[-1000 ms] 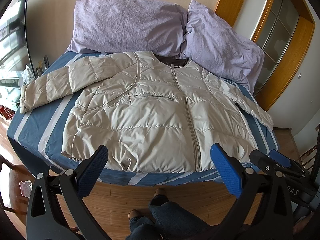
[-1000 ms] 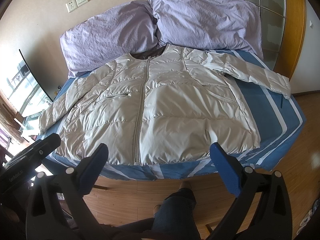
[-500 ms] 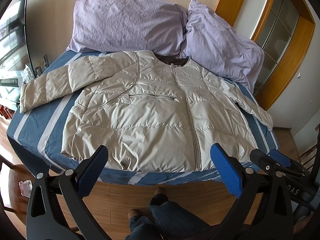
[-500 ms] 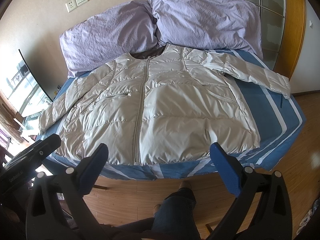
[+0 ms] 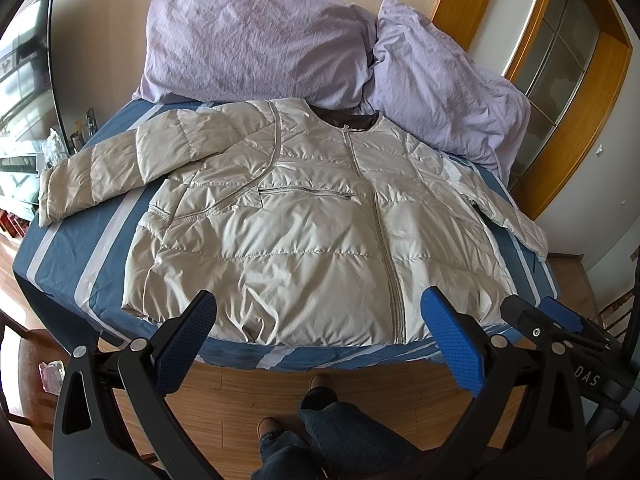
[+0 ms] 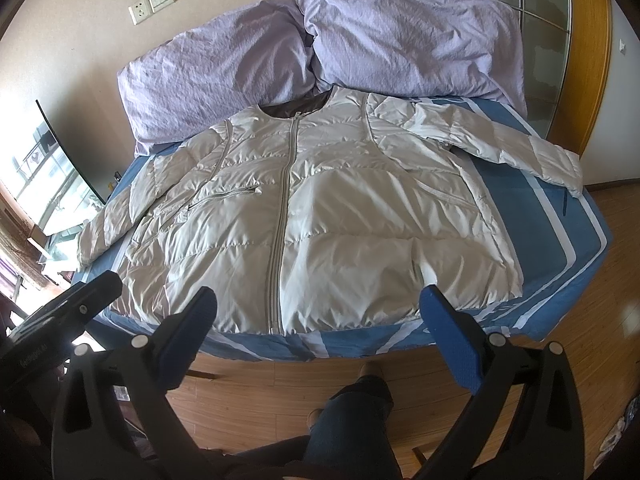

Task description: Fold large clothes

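A pale beige quilted jacket [image 5: 312,224] lies flat, zipped, front up on the bed, collar toward the pillows, both sleeves spread out to the sides. It also shows in the right wrist view [image 6: 320,220]. My left gripper [image 5: 318,316] is open and empty, held above the floor just short of the jacket's hem. My right gripper [image 6: 318,312] is open and empty, also in front of the hem. The right gripper shows at the lower right of the left wrist view [image 5: 552,320].
The bed has a blue sheet with white stripes [image 5: 80,264]. Two lilac pillows [image 5: 256,44] lean at the head of the bed. A person's legs and shoes [image 5: 320,420] stand on the wooden floor [image 6: 580,320]. A television [image 5: 24,80] is at left, a wooden door frame [image 5: 580,100] at right.
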`<action>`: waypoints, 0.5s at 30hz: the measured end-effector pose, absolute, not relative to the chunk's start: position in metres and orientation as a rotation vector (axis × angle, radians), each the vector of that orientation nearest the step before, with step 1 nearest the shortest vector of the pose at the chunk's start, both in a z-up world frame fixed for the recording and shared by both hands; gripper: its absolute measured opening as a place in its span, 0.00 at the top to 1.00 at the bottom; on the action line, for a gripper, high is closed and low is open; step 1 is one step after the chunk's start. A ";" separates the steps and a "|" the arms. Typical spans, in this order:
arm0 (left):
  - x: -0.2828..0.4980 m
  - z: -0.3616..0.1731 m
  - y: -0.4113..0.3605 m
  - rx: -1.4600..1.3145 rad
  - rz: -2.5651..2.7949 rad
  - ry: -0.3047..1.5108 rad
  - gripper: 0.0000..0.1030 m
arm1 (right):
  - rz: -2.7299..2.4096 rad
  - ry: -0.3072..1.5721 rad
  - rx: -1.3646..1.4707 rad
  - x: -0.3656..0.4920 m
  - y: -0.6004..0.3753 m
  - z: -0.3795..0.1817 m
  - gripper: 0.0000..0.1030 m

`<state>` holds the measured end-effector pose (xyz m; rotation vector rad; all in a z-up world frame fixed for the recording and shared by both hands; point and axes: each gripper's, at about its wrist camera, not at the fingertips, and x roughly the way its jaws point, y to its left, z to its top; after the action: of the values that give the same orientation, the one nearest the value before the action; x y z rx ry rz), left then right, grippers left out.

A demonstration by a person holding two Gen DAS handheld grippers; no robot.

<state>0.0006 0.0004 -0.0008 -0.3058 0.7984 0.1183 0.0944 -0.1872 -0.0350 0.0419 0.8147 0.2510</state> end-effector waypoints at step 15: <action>0.037 -0.018 0.012 -0.287 0.178 0.842 0.01 | 0.214 0.805 0.076 0.142 -0.197 -0.033 0.02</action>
<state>0.0369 0.0120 -0.0176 -0.2872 0.8415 0.1777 0.1416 -0.1971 -0.0335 0.0764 0.8050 0.2144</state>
